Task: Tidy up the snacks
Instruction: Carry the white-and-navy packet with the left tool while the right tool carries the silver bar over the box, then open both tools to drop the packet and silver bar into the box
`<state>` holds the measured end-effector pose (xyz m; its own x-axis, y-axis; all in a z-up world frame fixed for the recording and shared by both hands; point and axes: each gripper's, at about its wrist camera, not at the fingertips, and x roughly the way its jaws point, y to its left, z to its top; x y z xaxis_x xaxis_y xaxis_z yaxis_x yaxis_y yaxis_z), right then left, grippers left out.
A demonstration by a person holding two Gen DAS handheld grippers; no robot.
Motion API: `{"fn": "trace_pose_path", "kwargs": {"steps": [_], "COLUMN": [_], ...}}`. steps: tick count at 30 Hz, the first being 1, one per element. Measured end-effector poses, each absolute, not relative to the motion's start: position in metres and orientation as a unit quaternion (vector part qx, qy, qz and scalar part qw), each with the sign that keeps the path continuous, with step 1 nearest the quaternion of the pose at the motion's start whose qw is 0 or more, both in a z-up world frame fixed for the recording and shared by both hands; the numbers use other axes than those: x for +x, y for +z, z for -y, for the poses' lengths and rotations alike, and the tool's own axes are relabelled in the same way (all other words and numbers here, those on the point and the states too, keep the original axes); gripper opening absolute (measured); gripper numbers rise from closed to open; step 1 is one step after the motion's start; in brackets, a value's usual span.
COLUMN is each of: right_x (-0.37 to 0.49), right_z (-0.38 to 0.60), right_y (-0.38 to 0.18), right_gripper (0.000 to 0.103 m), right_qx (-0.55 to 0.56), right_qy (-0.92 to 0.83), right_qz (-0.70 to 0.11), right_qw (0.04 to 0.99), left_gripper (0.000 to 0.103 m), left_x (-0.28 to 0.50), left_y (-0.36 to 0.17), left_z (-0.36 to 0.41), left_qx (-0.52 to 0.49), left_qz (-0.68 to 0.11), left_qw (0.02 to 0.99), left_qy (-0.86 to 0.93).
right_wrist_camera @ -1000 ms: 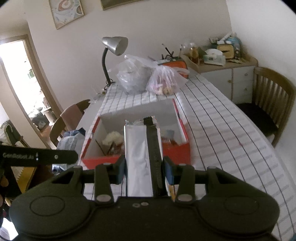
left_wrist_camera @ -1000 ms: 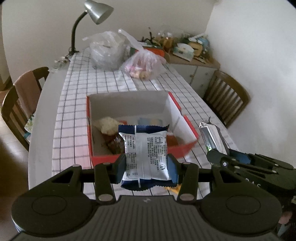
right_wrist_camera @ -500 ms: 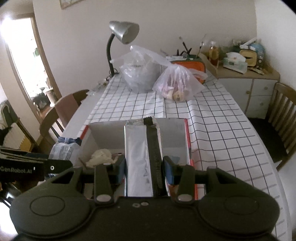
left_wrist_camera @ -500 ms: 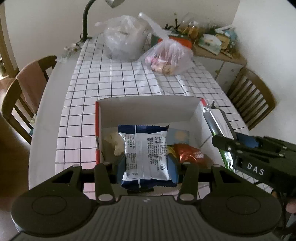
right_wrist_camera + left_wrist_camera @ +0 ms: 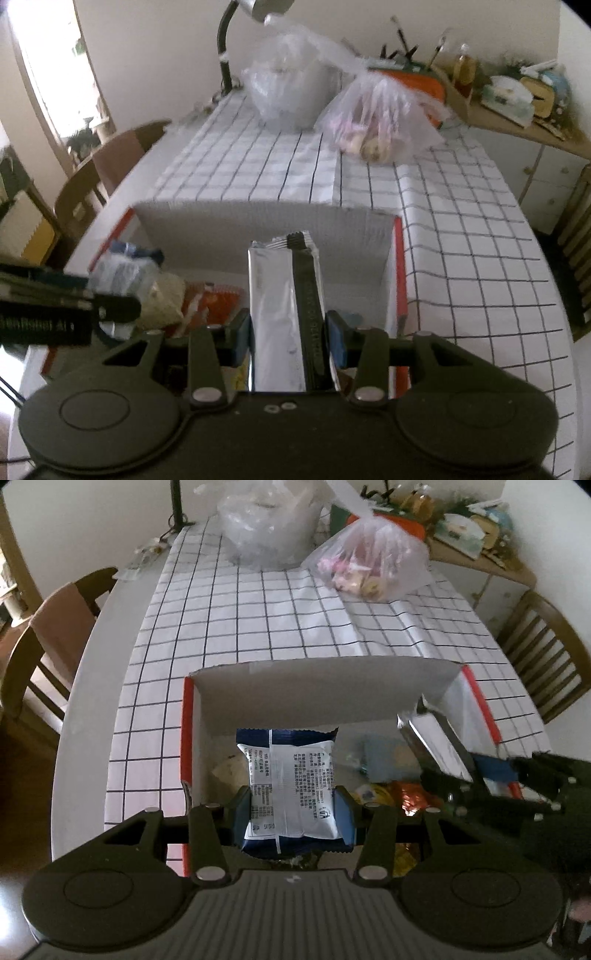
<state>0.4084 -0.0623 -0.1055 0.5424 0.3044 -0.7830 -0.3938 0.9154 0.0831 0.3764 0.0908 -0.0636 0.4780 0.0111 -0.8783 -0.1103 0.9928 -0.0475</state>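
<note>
**Both grippers over the snack box, each holding a packet**

At the far left we see a wooden chair [image 5: 55, 646] pulled up to the bench [image 5: 92, 686], which carries a white cloth with a black grid [image 5: 258, 620]. Our left gripper [image 5: 293, 808] has its fingers [image 5: 242, 812] closed on a blue and white snack packet [image 5: 291, 786], gripping it at both side edges; the packet sits printed side up, over the left half of the open red box [image 5: 186, 731]. Below it, inside the box, lie a pale crumpled wrapper [image 5: 229, 771], a light blue packet [image 5: 388, 757] and an orange foil packet [image 5: 410, 797].

Further right, our right gripper [image 5: 290, 336] has its fingers [image 5: 338, 341] clamped on a silver packet [image 5: 280, 314] with a dark strip along it. From the left wrist view this silver packet [image 5: 439, 746] leans over the right side of the box, close to its right wall. We cannot tell whether either packet touches the snacks beneath.

Beyond the box, at the far end of the bench, stand a clear plastic bag [image 5: 269, 520] and, to its right, a second bag holding pink sweets [image 5: 369, 565]. A lamp stem [image 5: 223, 55] rises behind them. At the far right are a cluttered side cabinet [image 5: 517, 110] and another wooden chair [image 5: 546, 653]
</note>
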Motion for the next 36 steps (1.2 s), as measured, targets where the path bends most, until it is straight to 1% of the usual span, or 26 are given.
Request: {"fn": "trace_pose_path", "kwargs": {"steps": [9,17,20,23,24,27,32,36], "right_x": [0.414,0.415,0.415,0.414,0.414,0.413,0.409,0.401], "right_z": [0.056,0.056,0.058,0.059,0.06,0.065,0.075,0.082], "right_y": [-0.127,-0.129,-0.128,-0.126,-0.125,-0.121,-0.107,-0.095], "right_gripper": [0.041,0.04,0.041,0.043,0.043,0.049,0.053,0.058], "right_qx": [-0.083,-0.091,-0.087,-0.086,-0.086,-0.081,-0.073,-0.07], "right_qy": [0.22,0.239,0.248,0.257,0.26,0.264,0.274,0.278], "right_qz": [-0.46,-0.465,-0.463,-0.459,-0.458,-0.451,-0.437,-0.424], "right_qw": [0.856,0.848,0.847,0.846,0.846,0.849,0.853,0.859], "left_gripper": [0.046,0.048,0.05,0.057,0.058,0.059,0.064,0.065], "left_x": [0.383,0.385,0.383,0.38,0.378,0.374,0.362,0.351], "left_y": [-0.086,-0.091,-0.093,-0.092,-0.091,-0.086,-0.074,-0.065], "left_z": [-0.086,-0.079,-0.079,-0.079,-0.079,-0.078,-0.072,-0.066], "left_qx": [-0.045,-0.042,-0.048,-0.051,-0.053,-0.058,-0.064,-0.067], "left_qz": [-0.53,-0.529,-0.529,-0.527,-0.525,-0.52,-0.502,-0.489], "left_qw": [0.845,0.845,0.844,0.845,0.846,0.848,0.858,0.866], "left_qy": [0.051,0.064,0.07,0.077,0.079,0.084,0.084,0.08]}}
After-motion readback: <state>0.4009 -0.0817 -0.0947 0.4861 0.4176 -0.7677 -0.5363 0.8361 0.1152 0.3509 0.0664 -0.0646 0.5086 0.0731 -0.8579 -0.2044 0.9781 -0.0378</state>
